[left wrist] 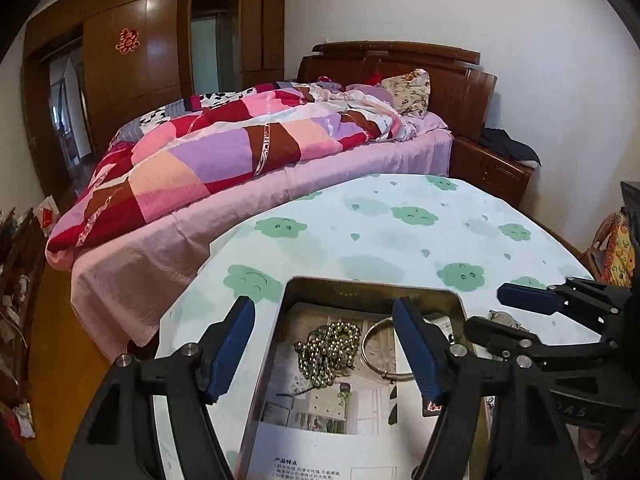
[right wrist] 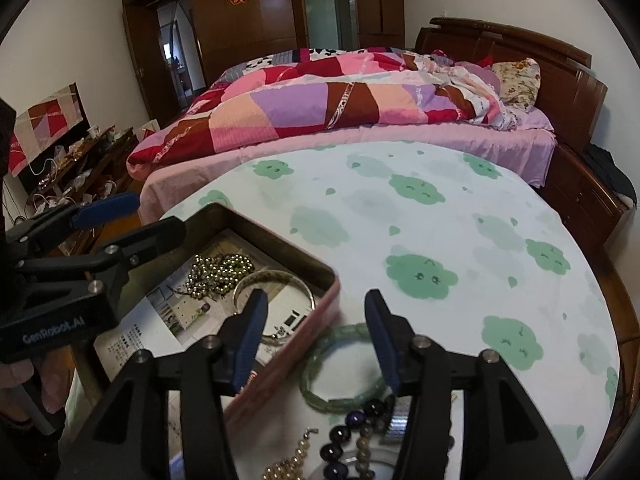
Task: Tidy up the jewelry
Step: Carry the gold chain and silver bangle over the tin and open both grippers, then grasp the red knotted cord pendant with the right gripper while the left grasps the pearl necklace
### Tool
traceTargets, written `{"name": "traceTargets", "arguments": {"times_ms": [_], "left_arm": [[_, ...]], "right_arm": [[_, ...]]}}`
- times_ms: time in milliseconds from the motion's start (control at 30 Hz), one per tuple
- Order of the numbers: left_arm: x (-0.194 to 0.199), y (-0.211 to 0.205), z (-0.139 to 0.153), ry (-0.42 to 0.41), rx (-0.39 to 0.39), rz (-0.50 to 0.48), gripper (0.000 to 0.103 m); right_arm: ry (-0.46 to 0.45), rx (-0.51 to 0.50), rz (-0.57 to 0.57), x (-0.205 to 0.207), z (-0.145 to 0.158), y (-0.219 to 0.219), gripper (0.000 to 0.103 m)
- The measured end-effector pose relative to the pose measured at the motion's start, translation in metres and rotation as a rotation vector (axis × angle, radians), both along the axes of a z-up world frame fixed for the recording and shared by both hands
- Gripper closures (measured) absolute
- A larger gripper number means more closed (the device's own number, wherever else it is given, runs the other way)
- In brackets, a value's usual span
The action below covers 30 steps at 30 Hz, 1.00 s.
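Organizing partly done: the shallow rectangular metal tin with pink outer wall already holds a heap of small brassy beads and a plain silver bangle, while the pale green jade bangle, dark purple bead bracelet and pearl strand remain on the cloud-print tablecloth. The left gripper, jaws apart and empty, hangs over the beads. The right gripper, also parted and empty, hangs above the jade bangle's rim, just beside the tin.

Lower edge of the right wrist view cuts off the pearl strand and dark bead bracelet. Printed paper liner text illegible.
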<state>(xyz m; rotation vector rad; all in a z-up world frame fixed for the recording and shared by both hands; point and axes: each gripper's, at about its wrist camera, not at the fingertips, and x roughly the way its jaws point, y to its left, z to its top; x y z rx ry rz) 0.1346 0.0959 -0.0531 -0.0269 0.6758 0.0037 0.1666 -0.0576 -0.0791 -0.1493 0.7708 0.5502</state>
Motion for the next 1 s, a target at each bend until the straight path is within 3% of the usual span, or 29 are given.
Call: {"name": "traceTargets", "arguments": {"times_ms": [367, 567, 767, 1000], "left_arm": [[-0.045, -0.026, 0.0, 0.008, 0.0, -0.002, 0.031], [-0.063, -0.049, -0.005, 0.039, 0.043, -0.001, 0.031], [-0.083, -0.057, -0.008, 0.054, 0.014, 0.03, 0.031], [-0.098, -0.063, -0.003, 0.046, 0.027, 0.046, 0.031]], "right_arm": [[0.016, 0.0, -0.036, -0.025, -0.004, -0.043, 0.04], [0.055, 0.014, -0.096, -0.054, -0.017, -0.078, 0.039], [0.099, 0.029, -0.095, -0.083, -0.03, -0.089, 0.039], [0.12, 0.017, -0.027, -0.102, -0.043, -0.079, 0.056]]}}
